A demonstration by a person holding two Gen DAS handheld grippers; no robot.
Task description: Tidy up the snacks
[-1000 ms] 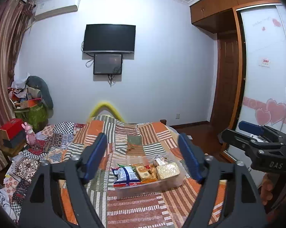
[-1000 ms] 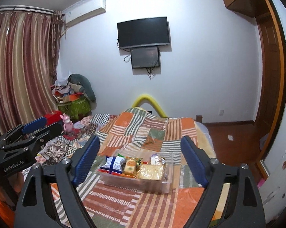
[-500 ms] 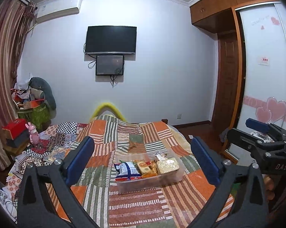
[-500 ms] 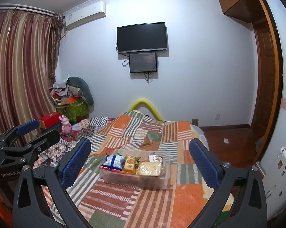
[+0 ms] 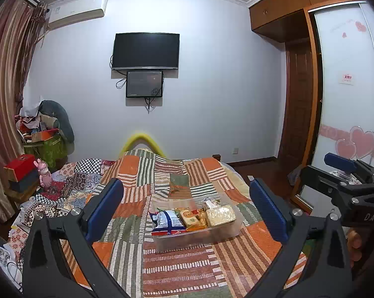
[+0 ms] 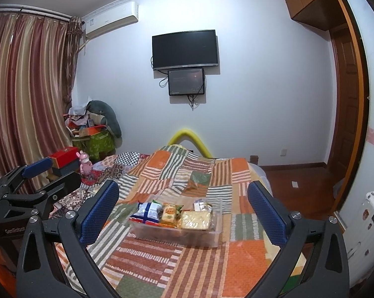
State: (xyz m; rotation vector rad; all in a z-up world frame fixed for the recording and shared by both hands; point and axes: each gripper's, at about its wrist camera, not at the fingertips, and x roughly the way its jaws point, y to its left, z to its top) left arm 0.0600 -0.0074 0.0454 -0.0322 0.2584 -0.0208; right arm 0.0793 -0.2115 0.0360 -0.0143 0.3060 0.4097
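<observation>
A clear plastic bin sits on the patchwork bedspread and holds several snacks: a blue and white packet, a yellow biscuit pack and a pale yellow noodle block. My left gripper is open and empty, held back from the bin and above the bed. My right gripper is open and empty, also back from the bin. Each gripper shows at the edge of the other's view.
The bed's striped quilt fills the foreground. A red box and a pink toy stand at the bed's left, with a cluttered green bin behind. A wardrobe and a wooden floor lie right.
Both grippers have opened wider and pulled back and up, so the bin looks smaller and lower between the fingers. The snacks have not moved.
</observation>
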